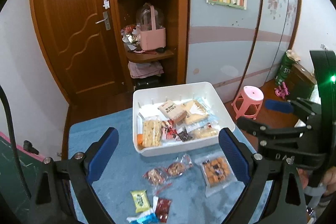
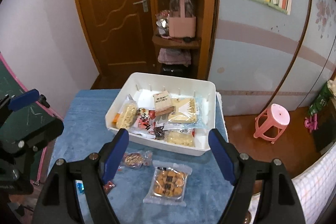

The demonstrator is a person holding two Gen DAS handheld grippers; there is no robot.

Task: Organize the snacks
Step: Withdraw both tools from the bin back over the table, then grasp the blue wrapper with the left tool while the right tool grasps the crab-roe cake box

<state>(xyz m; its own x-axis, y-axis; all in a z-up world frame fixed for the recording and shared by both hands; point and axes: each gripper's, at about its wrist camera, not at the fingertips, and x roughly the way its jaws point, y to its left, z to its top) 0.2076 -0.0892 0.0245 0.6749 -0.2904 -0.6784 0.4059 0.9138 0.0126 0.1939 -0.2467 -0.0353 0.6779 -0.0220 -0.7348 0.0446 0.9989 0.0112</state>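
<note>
Blue plush cloth covered the surface (image 2: pixel 88 119), and on it, at the far side, stood a white rectangular plastic bin (image 2: pixel 206 85), its long axis running left to right. Both grippers hung above the near edge, tilted down toward the loose packets, and neither held anything. The right gripper (image 2: pixel 169 155) had its blue-padded fingers (image 2: pixel 114 157) spread wide. The left gripper (image 1: pixel 169 157) likewise showed its fingers (image 1: pixel 103 153) wide apart.

The likely next pick, a clear square packet of golden-brown biscuit pieces (image 2: pixel 169 183), lay flat just below and between the right fingers, nearer to that hand than to the left. Its slightly longer side ran near to far, so the fingers would probably close across its width. To its left lay a clear-wrapped round brown cake (image 2: pixel 134 159), and a second such cake (image 1: pixel 154 176) sat further left. Nearest the left hand were a small yellow sachet (image 1: pixel 140 201), a dark red sachet (image 1: pixel 162 208) and a blue-and-white wrapper (image 1: pixel 145 218) at the near edge.

Inside the bin lay a clear bag of pale puffed sticks (image 2: pixel 127 117) at the left, red-and-white sachets (image 2: pixel 145 122) beside it, a tan paper cracker pouch (image 2: pixel 162 101) toward the far wall, a flat cream-coloured cracker packet in blue-edged film (image 2: pixel 185 110) at the right, and another pale biscuit packet (image 2: pixel 180 138) by the near wall. By my judgement the job was about half done.
</note>
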